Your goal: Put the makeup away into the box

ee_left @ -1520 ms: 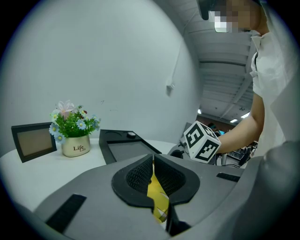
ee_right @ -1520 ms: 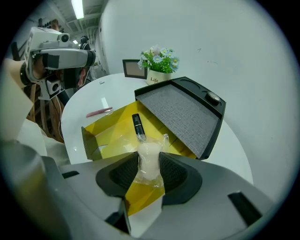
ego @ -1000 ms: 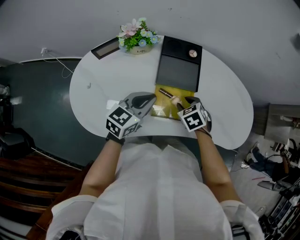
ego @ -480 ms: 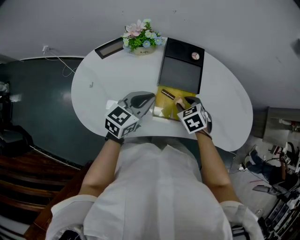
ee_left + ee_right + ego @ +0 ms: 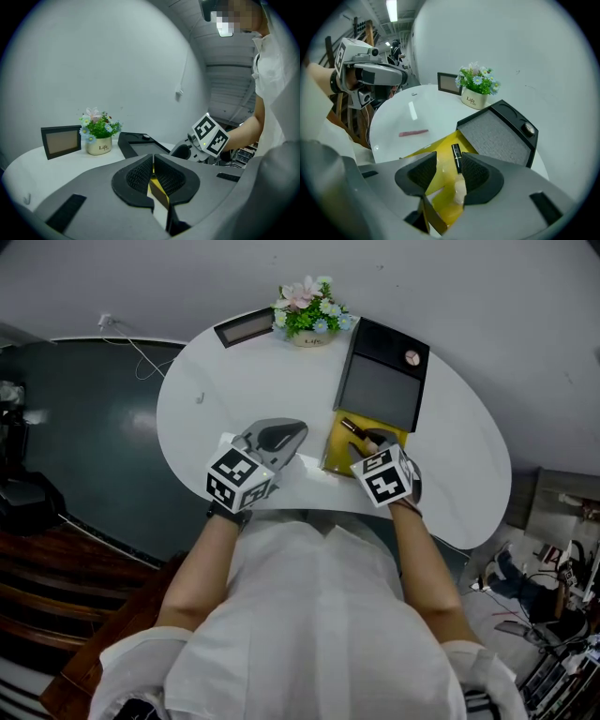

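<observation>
My left gripper (image 5: 153, 161) is closed on a thin yellow edge, which looks like the near-left wall of the yellow box (image 5: 440, 147), though that view is too tight to be sure. My right gripper (image 5: 449, 159) hangs just over the box with its jaws apart and grips nothing. Between them a pale rounded piece (image 5: 461, 188) lies in the box, and just beyond it a black lipstick tube (image 5: 456, 157). A pink stick (image 5: 413, 133) lies on the white surface (image 5: 426, 103), left of the box. Behind the box sits a black grey-lined tray (image 5: 499, 136), then a flower pot (image 5: 471, 99) and a picture frame (image 5: 447, 83)
</observation>
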`<state>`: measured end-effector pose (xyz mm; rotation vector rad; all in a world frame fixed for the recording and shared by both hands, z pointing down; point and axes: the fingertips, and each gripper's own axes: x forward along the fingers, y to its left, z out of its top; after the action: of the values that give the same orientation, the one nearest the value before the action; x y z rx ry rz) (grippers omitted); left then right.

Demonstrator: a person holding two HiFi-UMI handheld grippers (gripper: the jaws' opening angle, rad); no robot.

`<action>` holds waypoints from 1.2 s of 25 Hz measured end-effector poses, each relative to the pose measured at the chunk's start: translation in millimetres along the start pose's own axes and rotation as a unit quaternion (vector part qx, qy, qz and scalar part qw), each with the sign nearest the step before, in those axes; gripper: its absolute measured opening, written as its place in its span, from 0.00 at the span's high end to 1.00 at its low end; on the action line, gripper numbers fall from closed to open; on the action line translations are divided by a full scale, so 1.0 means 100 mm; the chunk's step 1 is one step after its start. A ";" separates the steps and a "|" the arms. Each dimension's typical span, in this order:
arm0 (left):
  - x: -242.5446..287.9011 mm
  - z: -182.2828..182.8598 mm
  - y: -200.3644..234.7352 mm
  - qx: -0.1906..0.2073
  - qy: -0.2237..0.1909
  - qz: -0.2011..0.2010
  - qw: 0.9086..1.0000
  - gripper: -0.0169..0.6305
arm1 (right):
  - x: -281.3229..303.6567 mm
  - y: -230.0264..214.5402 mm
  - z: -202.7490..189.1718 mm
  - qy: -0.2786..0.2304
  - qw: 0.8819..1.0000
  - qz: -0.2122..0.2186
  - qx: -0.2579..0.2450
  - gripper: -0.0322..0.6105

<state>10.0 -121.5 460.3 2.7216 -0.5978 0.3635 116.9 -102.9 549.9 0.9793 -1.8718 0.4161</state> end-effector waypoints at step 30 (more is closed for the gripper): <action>-0.94 -0.31 0.58 -0.048 -0.019 0.084 0.995 0.94 | 0.71 1.29 0.54 0.059 0.863 0.173 -0.471 0.75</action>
<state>-104.3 -126.2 474.7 2.5999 -0.8362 0.3156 -31.4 -89.1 600.2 -0.0455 -1.8023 -0.2481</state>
